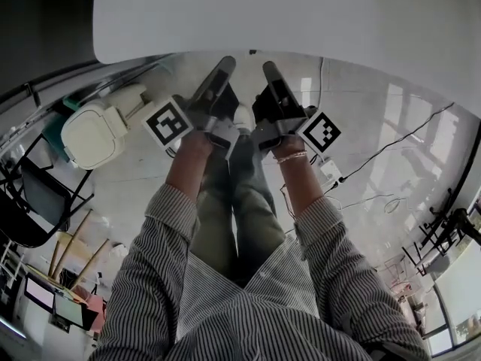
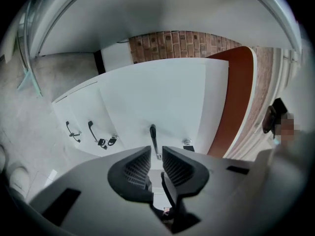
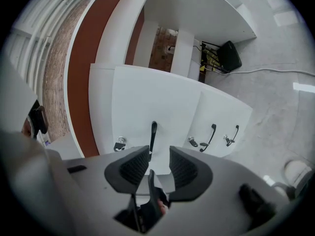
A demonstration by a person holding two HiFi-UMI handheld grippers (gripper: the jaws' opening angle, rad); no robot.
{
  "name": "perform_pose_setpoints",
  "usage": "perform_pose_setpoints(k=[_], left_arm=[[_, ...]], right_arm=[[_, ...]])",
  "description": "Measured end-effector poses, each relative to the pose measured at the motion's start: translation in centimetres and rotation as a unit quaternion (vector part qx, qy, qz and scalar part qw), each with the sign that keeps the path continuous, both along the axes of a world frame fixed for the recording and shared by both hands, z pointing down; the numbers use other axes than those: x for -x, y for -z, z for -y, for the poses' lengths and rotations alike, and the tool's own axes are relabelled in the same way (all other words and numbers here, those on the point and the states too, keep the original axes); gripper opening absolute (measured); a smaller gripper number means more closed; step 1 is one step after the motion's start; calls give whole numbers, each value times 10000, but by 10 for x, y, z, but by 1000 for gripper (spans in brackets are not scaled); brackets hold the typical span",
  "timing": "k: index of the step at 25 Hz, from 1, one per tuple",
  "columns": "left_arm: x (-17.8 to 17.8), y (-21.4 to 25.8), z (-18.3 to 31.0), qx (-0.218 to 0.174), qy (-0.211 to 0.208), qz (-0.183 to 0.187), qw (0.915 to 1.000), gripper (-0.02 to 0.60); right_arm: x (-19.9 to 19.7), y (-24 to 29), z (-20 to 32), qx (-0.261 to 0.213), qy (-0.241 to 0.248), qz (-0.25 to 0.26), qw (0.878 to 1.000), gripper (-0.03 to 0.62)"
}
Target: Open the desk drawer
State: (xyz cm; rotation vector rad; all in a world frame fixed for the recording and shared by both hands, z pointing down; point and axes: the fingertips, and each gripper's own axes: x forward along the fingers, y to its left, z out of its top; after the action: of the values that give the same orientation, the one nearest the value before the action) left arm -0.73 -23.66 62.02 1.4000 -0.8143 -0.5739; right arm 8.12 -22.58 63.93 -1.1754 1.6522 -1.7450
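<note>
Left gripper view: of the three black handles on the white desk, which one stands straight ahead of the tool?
The rightmost handle, right above the left tool; the middle handle and the leftmost handle sit off to the left.

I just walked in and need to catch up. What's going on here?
A person holds a claw in each hand, both aimed at the white drawer front of a desk. The left claw and right claw are open and empty, stopped short of the black handle ahead. The drawer looks shut, and the handle is not yet gripped.
</note>
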Motion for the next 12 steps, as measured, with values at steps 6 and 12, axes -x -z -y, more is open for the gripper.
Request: perform_pose_setpoints(k=[6, 12], left_arm=[[-2, -7, 15, -15, 161, -107, 9998, 121], [0, -5, 24, -108, 336, -154, 9993, 146]], right_arm=[[-1, -5, 13, -31, -225, 192, 9996, 139], [-2, -2, 24, -171, -209, 258, 9993, 156]])
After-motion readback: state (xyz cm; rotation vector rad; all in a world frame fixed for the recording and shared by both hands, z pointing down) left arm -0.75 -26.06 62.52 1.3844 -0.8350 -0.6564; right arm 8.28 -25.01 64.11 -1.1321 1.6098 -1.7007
